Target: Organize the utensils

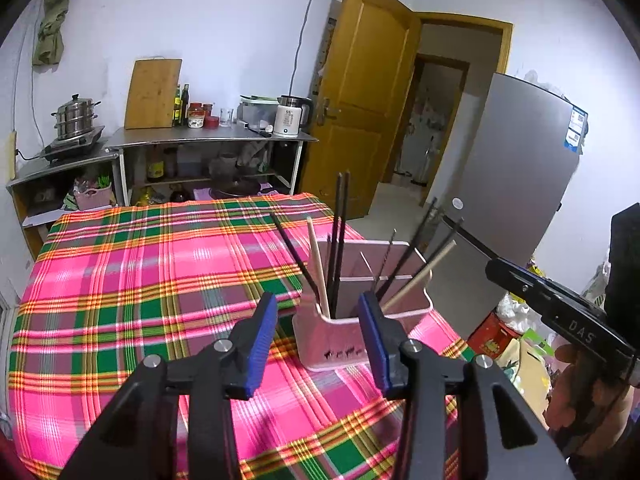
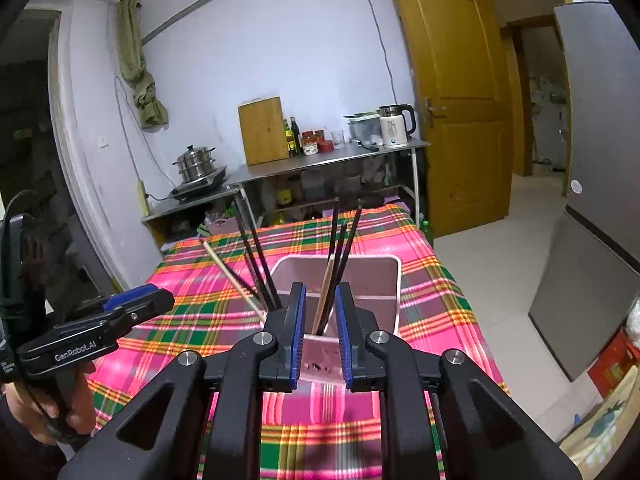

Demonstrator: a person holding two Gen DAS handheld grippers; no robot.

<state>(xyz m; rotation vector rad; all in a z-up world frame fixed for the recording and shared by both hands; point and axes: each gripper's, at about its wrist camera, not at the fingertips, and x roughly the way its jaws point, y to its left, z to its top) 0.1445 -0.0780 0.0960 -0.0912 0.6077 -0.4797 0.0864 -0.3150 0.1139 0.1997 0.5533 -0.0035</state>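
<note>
A pink utensil holder [image 1: 344, 340] stands on the plaid tablecloth [image 1: 140, 300] near its right edge. Several black chopsticks [image 1: 340, 240] and two wooden ones [image 1: 318, 264] stand in its compartments. My left gripper [image 1: 320, 312] is open and empty, just in front of the holder. In the right wrist view the holder [image 2: 372, 280] is close ahead with chopsticks [image 2: 340, 264] upright in it. My right gripper [image 2: 320, 308] is open with a narrow gap, empty, just short of the holder's near wall. The left gripper body [image 2: 92, 332] shows at the left there.
A metal counter [image 1: 208, 136] with cutting board, bottles and kettle [image 1: 290, 120] stands behind the table. A steamer pot [image 1: 74, 120] sits on a cooker at the left. A wooden door [image 1: 360, 92] and a grey fridge [image 1: 516, 168] are at the right.
</note>
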